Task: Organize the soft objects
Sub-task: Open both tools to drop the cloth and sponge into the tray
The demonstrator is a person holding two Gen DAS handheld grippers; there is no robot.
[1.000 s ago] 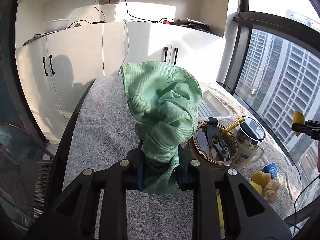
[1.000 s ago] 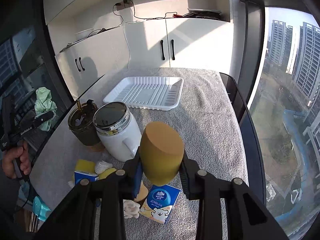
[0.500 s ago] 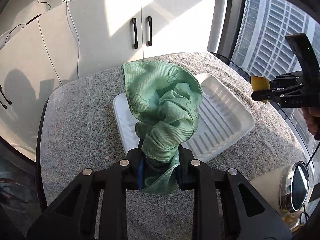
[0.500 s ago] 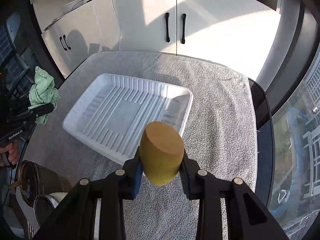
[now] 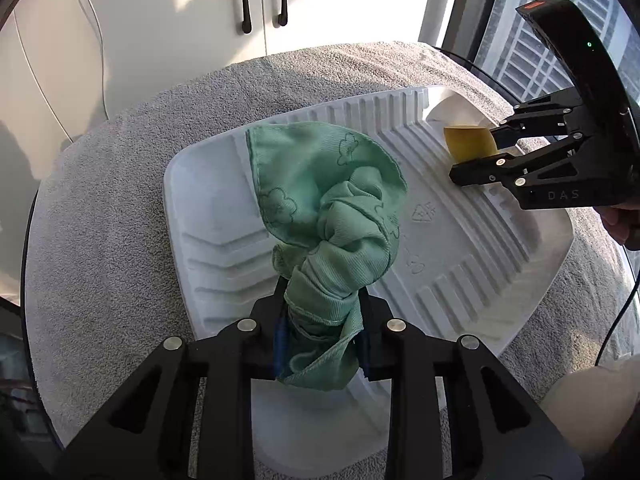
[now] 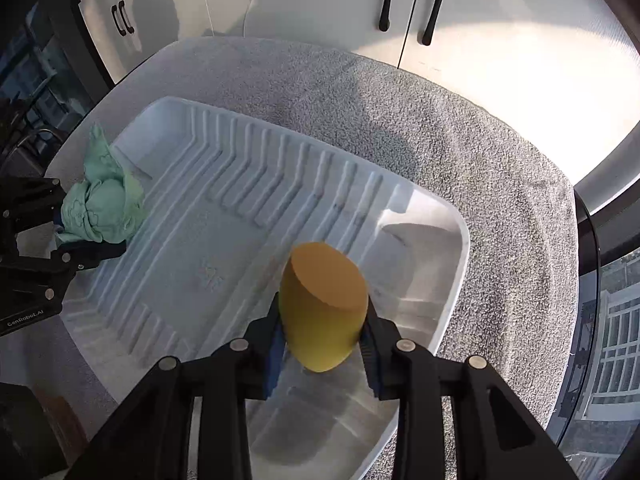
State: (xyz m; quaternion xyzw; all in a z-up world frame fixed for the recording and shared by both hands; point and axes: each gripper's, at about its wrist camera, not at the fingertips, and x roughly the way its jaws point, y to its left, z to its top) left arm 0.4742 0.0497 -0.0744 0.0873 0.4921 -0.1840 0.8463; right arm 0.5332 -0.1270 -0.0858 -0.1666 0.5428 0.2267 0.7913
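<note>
Two soft things over the tray [image 5: 208,184]: your left gripper [image 5: 322,334] pinches the green cloth [image 5: 332,216], jaws just easing apart; your right gripper [image 6: 323,338] pinches the yellow sponge [image 6: 322,304], also loosening. Placing step. Next: lower, release fully, lift clear.

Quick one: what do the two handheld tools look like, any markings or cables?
Both tools are matte black linkage frames with silver rivets and blue pads on the fingers. The left tool carries white "CenRobot.AI" lettering. The right tool reads "DAS", has a curved black housing with a green light and a red patch, and a thin black cable hangs near it.
</note>
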